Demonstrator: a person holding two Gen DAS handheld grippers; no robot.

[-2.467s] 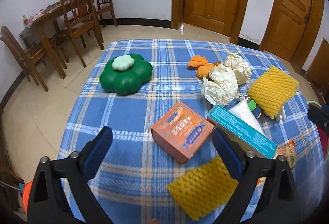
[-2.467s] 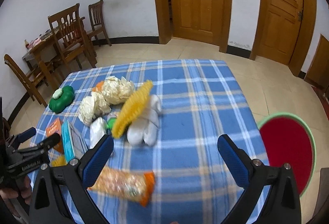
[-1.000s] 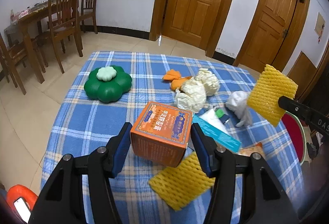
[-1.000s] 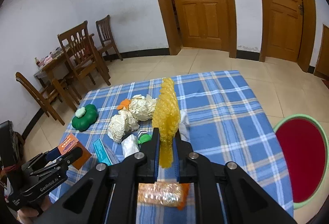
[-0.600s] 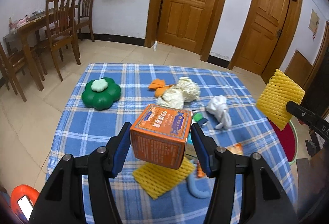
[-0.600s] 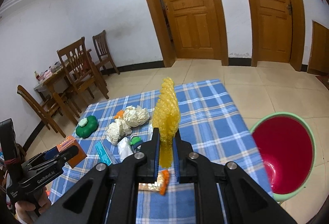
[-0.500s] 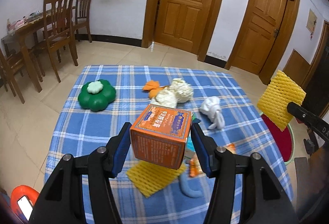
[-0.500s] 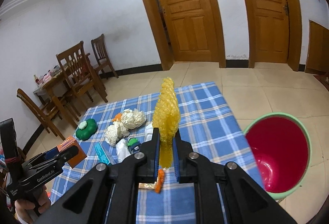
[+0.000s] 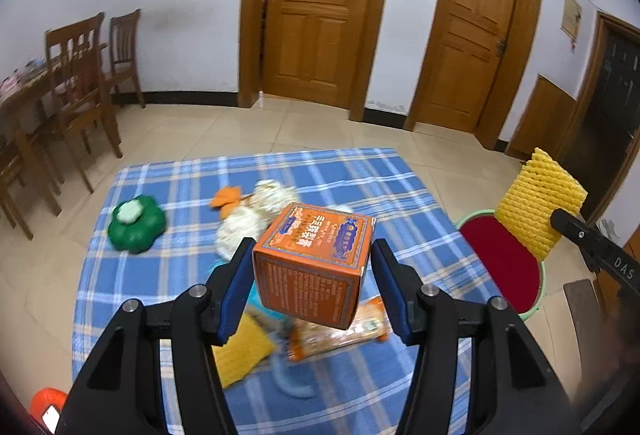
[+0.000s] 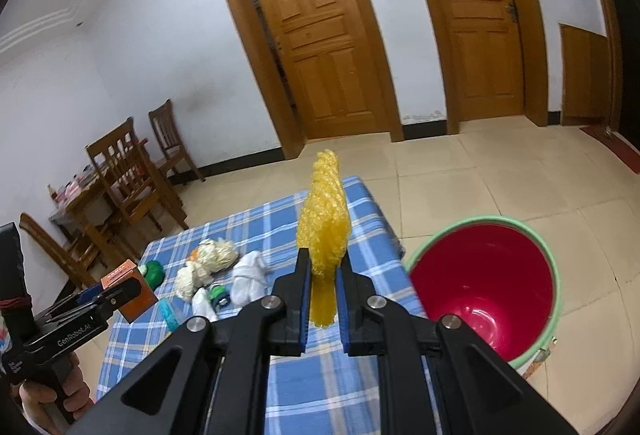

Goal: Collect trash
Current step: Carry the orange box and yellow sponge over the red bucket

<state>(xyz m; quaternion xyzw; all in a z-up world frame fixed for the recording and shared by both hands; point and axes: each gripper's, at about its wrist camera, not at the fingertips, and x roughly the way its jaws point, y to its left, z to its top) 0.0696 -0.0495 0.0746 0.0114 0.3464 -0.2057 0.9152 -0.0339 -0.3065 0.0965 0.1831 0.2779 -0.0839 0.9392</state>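
Above the blue plaid tablecloth (image 9: 160,275), both loads have been lifted clear of it since a second or so ago.

Item 1: left gripper (image 9: 312,275), clenched on the orange carton (image 9: 316,263). Pads press its two side faces; the carton hangs tilted, one corner toward the camera, well above the cloth. Two and a half seconds back it lay flat on the cloth between spread fingers.

Item 2: right gripper (image 10: 323,291), clamped on the yellow foam net (image 10: 325,235), held edge-on and upright. Earlier it lay on the white cloth bundle (image 10: 250,275).

Item 3: red bucket with green rim (image 10: 484,283), on the floor at 3 o'clock of the right gripper, off the table's edge. It has grown large in the right wrist view over the last second; judgement: the right load is near its drop and the net goes in first.

Item 4: left behind on the cloth: crumpled paper balls (image 10: 208,263), orange scrap (image 9: 226,195), second yellow foam net (image 9: 240,351), snack packet (image 9: 340,335), teal box (image 10: 168,311), green clover-shaped dish (image 9: 136,227) at 10 o'clock of the carton.

Status, by judgement: two pieces in transit, most of the clearing yet to do.
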